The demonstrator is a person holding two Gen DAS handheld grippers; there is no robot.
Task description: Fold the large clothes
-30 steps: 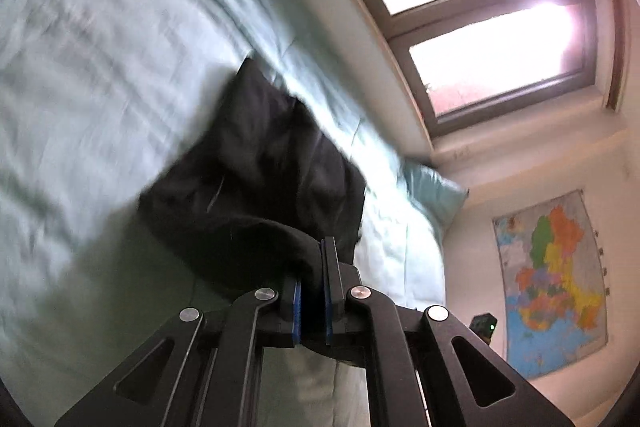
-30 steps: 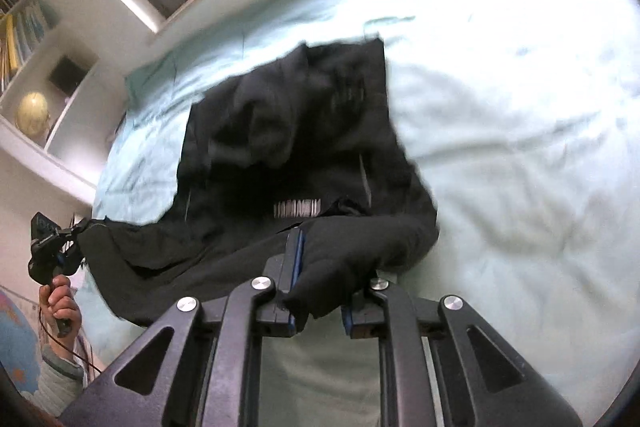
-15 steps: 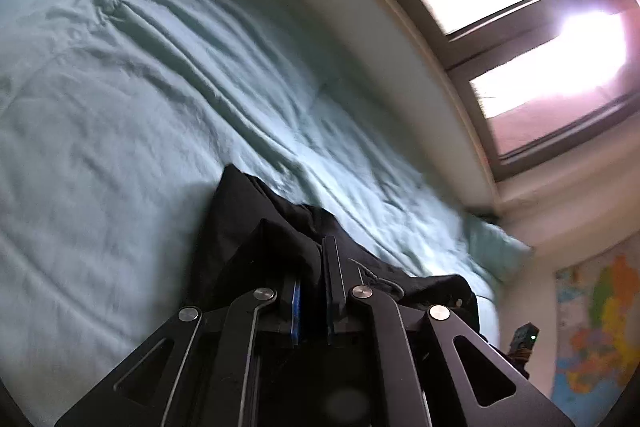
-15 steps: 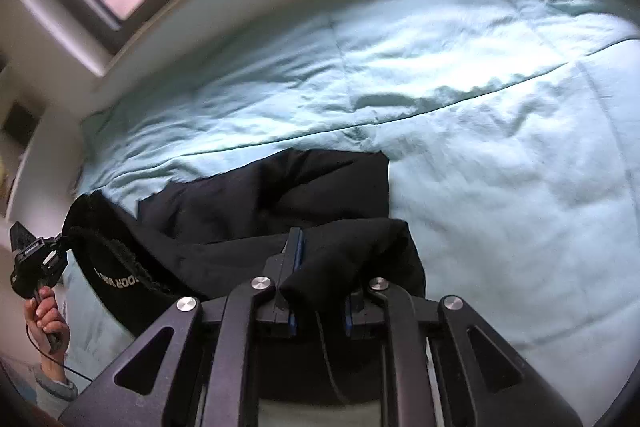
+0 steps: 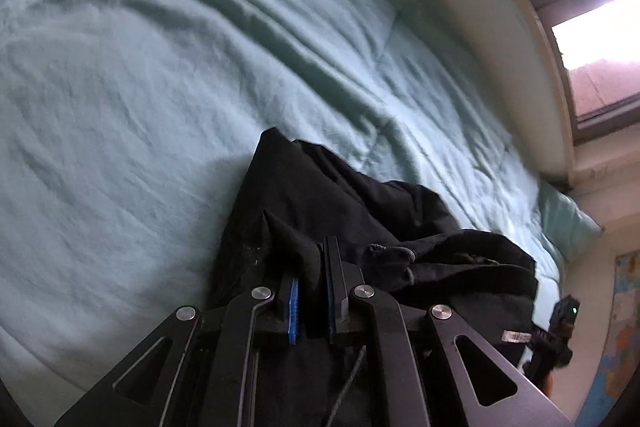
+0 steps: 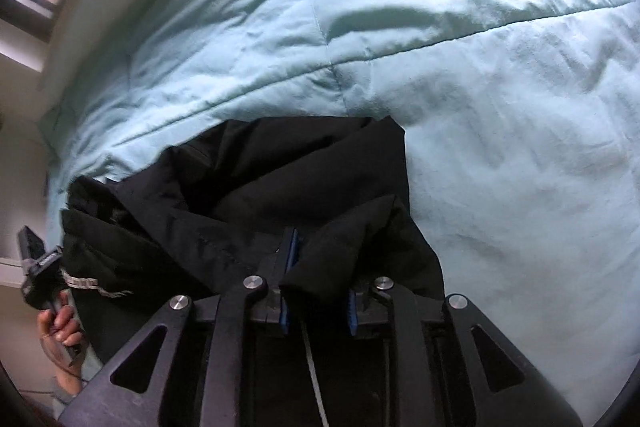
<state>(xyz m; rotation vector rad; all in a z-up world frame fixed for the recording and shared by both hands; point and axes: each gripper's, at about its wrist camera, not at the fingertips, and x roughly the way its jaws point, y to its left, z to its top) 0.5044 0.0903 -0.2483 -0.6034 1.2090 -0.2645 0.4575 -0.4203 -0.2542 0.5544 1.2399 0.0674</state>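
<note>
A large black jacket lies bunched on a pale teal bedspread. My left gripper is shut on a fold of its black fabric, low over the bed. In the right wrist view the same jacket spreads ahead and to the left, with a white printed strip near its left edge. My right gripper is shut on another thick fold of it. The right gripper also shows at the far right of the left wrist view; the left gripper shows at the far left of the right wrist view, held by a hand.
The bedspread fills most of both views. A light headboard or wall ledge and a window run along the far side. A teal pillow lies at the bed's far end. A colourful map hangs on the wall.
Both grippers have come down toward the bed with the jacket still held. The garment, hanging spread out a second ago, now lies bunched on the bedspread close in front of them.
</note>
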